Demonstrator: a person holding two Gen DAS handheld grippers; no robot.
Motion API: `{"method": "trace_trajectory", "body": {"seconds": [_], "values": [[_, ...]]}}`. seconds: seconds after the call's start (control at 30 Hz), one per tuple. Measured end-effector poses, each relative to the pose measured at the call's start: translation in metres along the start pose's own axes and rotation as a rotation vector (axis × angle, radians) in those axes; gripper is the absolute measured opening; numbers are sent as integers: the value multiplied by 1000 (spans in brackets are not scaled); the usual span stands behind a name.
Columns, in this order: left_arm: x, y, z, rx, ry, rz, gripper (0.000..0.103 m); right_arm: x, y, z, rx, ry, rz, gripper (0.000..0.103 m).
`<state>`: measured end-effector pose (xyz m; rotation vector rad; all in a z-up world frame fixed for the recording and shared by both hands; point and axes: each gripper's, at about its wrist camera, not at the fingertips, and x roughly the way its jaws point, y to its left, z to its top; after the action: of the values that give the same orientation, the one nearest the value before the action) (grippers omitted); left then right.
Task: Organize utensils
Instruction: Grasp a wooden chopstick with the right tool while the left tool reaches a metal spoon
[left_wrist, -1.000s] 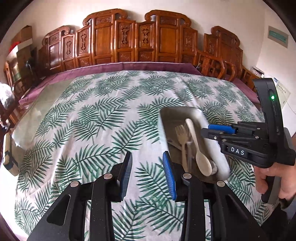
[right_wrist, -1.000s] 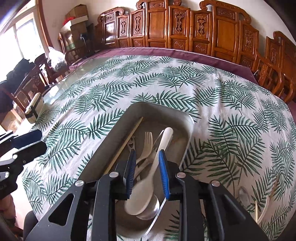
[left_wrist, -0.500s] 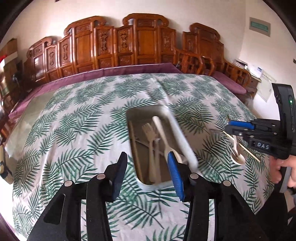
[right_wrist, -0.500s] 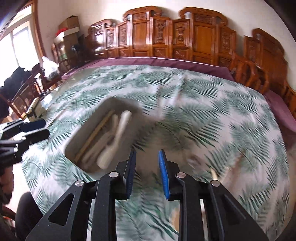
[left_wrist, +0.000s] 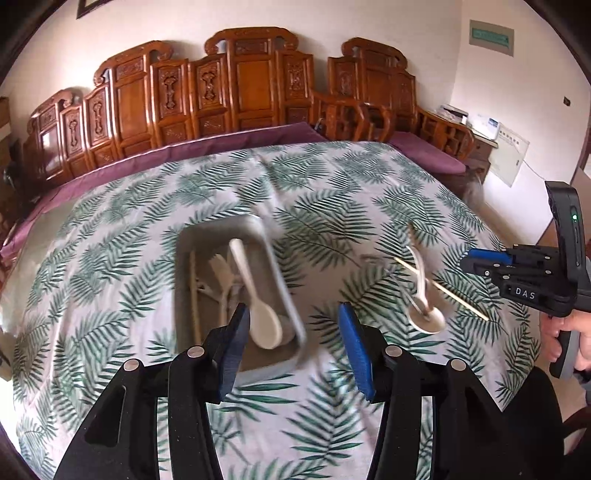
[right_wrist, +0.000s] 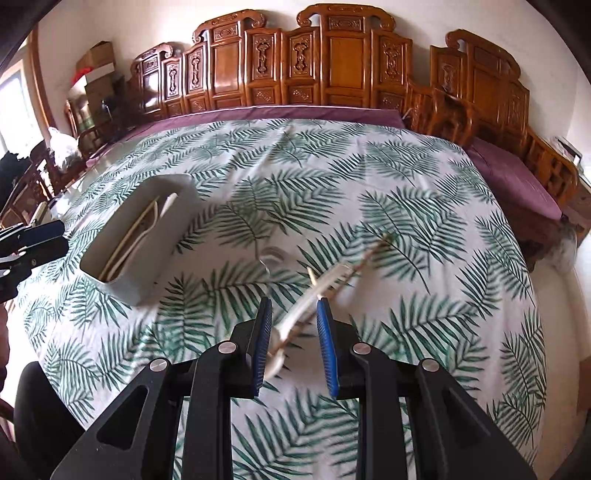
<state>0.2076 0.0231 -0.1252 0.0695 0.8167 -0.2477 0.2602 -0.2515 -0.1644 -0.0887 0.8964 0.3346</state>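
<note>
A grey tray (left_wrist: 284, 295) on the leaf-print tablecloth holds a white spoon (left_wrist: 255, 295), forks and a chopstick; it also shows in the right wrist view (right_wrist: 166, 236). A loose white spoon (left_wrist: 423, 295) and a chopstick (left_wrist: 443, 291) lie crossed on the cloth to the tray's right. My left gripper (left_wrist: 293, 347) is open above the tray's near end. My right gripper (right_wrist: 293, 343) is open just above the loose spoon (right_wrist: 314, 291) and chopstick (right_wrist: 365, 258), holding nothing.
A metal spoon (right_wrist: 271, 256) lies on the cloth between the tray and the loose pieces. Carved wooden chairs (left_wrist: 236, 92) line the table's far side. The cloth's right edge (right_wrist: 546, 332) drops off near the loose utensils.
My right gripper left the tray and swung right, over the loose spoon and chopstick. My left gripper turned toward the tray and opened wider.
</note>
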Motion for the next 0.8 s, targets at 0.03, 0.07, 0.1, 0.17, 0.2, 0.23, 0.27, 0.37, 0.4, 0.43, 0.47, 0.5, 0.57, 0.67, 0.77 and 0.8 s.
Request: {"method": "trace_trajectory", "body": {"seconds": [0.03, 0.07, 0.1, 0.17, 0.2, 0.23, 0.27, 0.37, 0.4, 0.43, 0.47, 0.5, 0.57, 0.67, 0.77, 0.8], "values": [[3, -6, 0, 3, 2, -5, 58, 1, -4, -3, 6, 3, 0, 27], [5, -11, 0, 5, 2, -8, 60, 3, -9, -5, 14, 6, 3, 27], [8, -16, -1, 9, 4, -10, 60, 5, -11, -6, 20, 11, 5, 27], [18, -30, -3, 18, 20, -17, 60, 12, -17, -7, 24, 23, 6, 27], [21, -35, -3, 22, 28, -21, 61, 14, -19, -6, 26, 28, 7, 27], [26, -41, -3, 26, 35, -24, 61, 18, -22, -5, 30, 33, 9, 27], [28, -44, -4, 30, 39, -26, 62, 22, -26, -4, 34, 39, 14, 27], [37, -58, -6, 40, 50, -42, 70, 35, -35, 0, 56, 52, 20, 26], [40, -61, -7, 43, 53, -44, 73, 40, -37, 2, 67, 58, 23, 24], [42, -64, -7, 45, 54, -45, 76, 45, -40, 4, 80, 65, 27, 22], [46, -68, -8, 49, 56, -47, 76, 49, -42, 6, 90, 69, 33, 19], [48, -70, -8, 52, 59, -47, 77, 56, -44, 8, 98, 76, 39, 19], [54, -74, -10, 55, 67, -44, 77, 68, -46, 11, 106, 94, 38, 18], [61, -77, -13, 57, 80, -40, 77, 82, -48, 15, 121, 114, 41, 17], [67, -78, -15, 62, 97, -41, 77, 92, -46, 18, 117, 130, 53, 17], [69, -78, -16, 65, 98, -39, 77, 94, -47, 18, 118, 135, 53, 17]]}}
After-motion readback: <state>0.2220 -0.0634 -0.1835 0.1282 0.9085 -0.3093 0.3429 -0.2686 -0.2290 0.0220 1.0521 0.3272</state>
